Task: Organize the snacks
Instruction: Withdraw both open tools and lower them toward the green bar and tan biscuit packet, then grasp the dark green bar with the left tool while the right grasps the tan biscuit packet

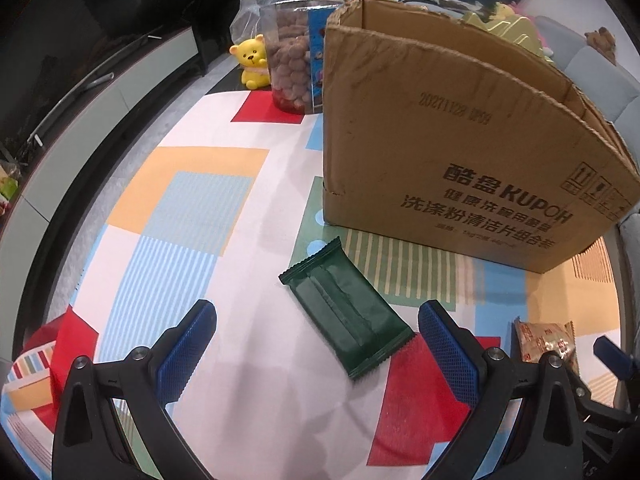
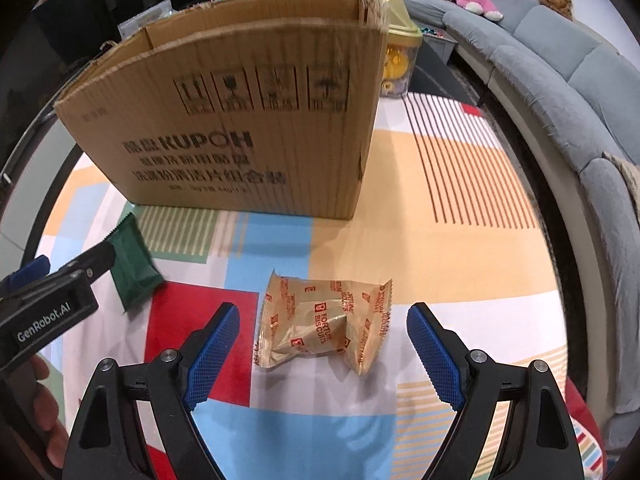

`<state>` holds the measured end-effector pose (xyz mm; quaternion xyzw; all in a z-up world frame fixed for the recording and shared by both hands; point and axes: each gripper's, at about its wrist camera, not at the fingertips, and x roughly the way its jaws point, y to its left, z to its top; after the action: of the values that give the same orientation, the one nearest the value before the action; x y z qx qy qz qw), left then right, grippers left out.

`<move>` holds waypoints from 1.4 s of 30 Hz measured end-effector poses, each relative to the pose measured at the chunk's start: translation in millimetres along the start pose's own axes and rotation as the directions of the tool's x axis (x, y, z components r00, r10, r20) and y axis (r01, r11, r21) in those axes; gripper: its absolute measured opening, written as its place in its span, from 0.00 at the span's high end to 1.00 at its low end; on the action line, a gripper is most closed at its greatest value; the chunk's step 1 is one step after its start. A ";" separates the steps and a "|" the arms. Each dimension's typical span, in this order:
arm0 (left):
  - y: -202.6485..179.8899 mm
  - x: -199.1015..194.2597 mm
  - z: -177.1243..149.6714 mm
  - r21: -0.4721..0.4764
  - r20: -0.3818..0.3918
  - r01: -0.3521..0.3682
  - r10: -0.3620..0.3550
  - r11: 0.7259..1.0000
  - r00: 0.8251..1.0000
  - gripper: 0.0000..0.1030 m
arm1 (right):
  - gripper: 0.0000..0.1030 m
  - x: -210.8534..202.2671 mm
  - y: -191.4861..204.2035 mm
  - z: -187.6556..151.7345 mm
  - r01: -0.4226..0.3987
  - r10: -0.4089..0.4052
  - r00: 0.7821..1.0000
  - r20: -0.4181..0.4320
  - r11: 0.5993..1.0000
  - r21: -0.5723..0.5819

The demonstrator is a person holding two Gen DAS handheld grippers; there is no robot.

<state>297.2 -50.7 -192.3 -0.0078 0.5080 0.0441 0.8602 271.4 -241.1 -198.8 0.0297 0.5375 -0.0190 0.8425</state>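
Observation:
A dark green snack packet [image 1: 350, 312] lies flat on the patterned tablecloth, just ahead of my open left gripper [image 1: 316, 316]; it also shows at the left of the right wrist view [image 2: 132, 264]. A gold fortune biscuit packet [image 2: 324, 324] lies between the fingers of my open right gripper [image 2: 324, 316], not gripped; it also shows at the right of the left wrist view [image 1: 544, 340]. An open brown cardboard box [image 1: 460, 140] stands upright behind both packets, also in the right wrist view [image 2: 240, 120].
A clear jar of round brown snacks [image 1: 290, 64], a blue packet [image 1: 316, 60] and a yellow bear figure [image 1: 252, 62] stand behind the box at left. A gold-lidded container [image 2: 396, 52] is behind it at right. A grey sofa [image 2: 560, 92] curves along the right.

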 end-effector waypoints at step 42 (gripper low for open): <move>-5.5 50.8 -5.3 -0.154 -0.021 -0.054 0.052 0.987 0.998 0.43 | 0.25 54.7 -4.5 -3.2 -0.006 0.006 0.999 -0.032 1.000 -0.012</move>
<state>317.4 -53.1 -239.4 -0.0615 0.5105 0.1062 0.8511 291.3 -245.3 -249.9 0.0267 0.5510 -0.0127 0.8340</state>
